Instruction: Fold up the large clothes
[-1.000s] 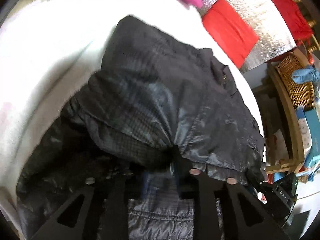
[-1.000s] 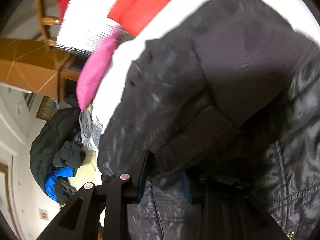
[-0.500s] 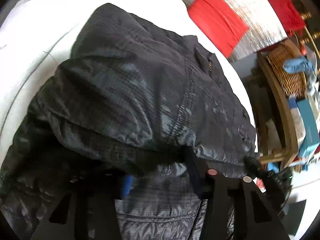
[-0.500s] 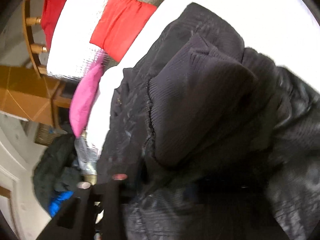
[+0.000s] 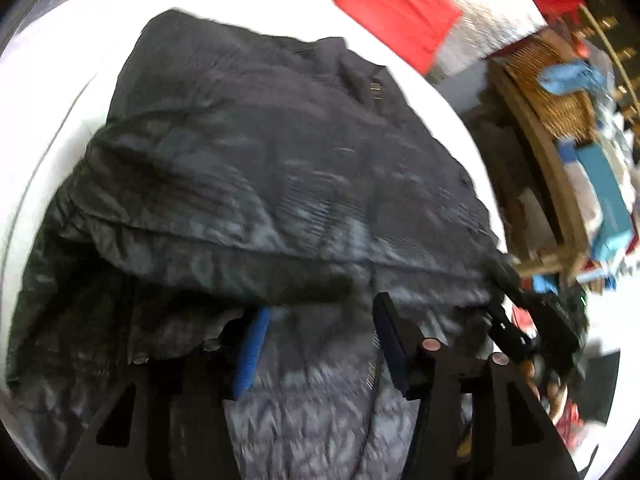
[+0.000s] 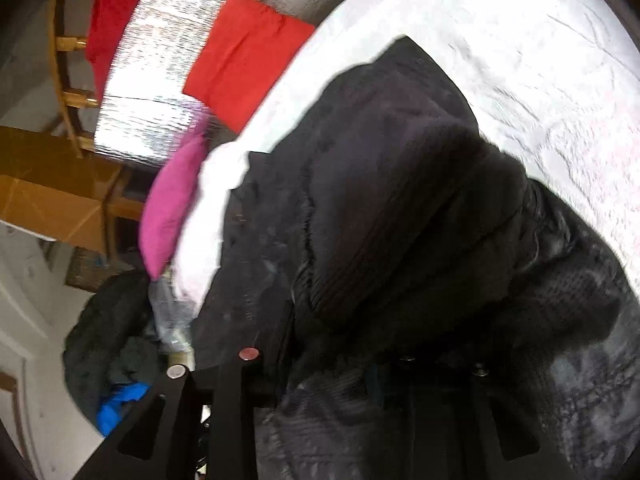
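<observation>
Left wrist view shows the left tongs point(image 5: 316, 344) opening, and the folded edge of the black jacket point(image 5: 280, 168) lies just past the tips, not pinched. Right wrist view shows the right tongs point(image 6: 320, 364) opening too, with jacket point(image 6: 400, 200) cloth bunched between them; I cannot tell if they still pinch it. One half looks folded over the other, so that fold seems done. Smoothing and maybe one more fold seem left. It lies on the white bed point(image 5: 60, 92), long way pointing away toward the red cloth point(image 5: 396, 12).
</observation>
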Demonstrator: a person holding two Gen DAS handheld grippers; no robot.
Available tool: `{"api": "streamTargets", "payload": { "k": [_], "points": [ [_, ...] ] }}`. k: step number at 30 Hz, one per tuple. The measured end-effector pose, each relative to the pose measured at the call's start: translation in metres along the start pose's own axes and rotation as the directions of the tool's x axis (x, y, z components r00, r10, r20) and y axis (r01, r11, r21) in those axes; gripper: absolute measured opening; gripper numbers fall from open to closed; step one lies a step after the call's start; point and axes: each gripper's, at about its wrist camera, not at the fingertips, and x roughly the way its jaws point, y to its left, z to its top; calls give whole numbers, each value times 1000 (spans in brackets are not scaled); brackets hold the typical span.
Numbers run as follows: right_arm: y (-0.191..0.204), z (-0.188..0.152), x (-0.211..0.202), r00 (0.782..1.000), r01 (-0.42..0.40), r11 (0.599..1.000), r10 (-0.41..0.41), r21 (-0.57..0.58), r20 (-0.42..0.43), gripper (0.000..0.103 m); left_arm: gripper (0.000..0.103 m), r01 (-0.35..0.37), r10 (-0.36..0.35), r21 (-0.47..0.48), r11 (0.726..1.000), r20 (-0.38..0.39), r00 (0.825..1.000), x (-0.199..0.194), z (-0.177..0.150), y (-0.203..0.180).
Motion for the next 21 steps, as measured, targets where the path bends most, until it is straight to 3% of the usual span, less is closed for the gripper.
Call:
{"api": "streamTargets", "payload": {
  "k": [3, 5, 8, 10, 12, 15, 17, 21],
  "points": [
    [-4, 6, -16, 995, -53, 998, 50, -26, -88, 38, 64, 61, -57, 109, 992, -45, 997, -20, -7, -14],
    [-7, 9, -33, 995, -74, 995, 69, -60, -78, 38, 64, 88, -82, 192, 977, -43, 996, -37, -10, -21],
    [-12, 14, -62, 996, -73, 994, 77, -82, 43, 38, 65, 82, -98, 253, 964, 49, 994, -71, -9, -15],
    [-17, 19, -69, 991, -64, 996, 71, -61, 114, 38, 67, 65, -94, 240, 968, 112, 989, -83, 0, -10],
    [-21, 24, -67, 987, -45, 998, 50, -34, 154, 38, 68, 18, -54, 182, 983, 195, 979, -94, 12, 6],
    [-22, 35, -61, 977, 15, 1000, -10, -20, 212, 38, 68, -171, 156, 22, 985, 310, 938, -96, 30, 38],
    [-23, 41, -54, 973, 25, 1000, -21, -14, 229, 38, 68, -242, 246, -52, 969, 305, 920, -88, 38, 55],
    [-24, 46, -40, 973, 69, 997, -59, -36, 225, 38, 67, -263, 283, -110, 958, 253, 925, -68, 46, 76]
  ]
}}
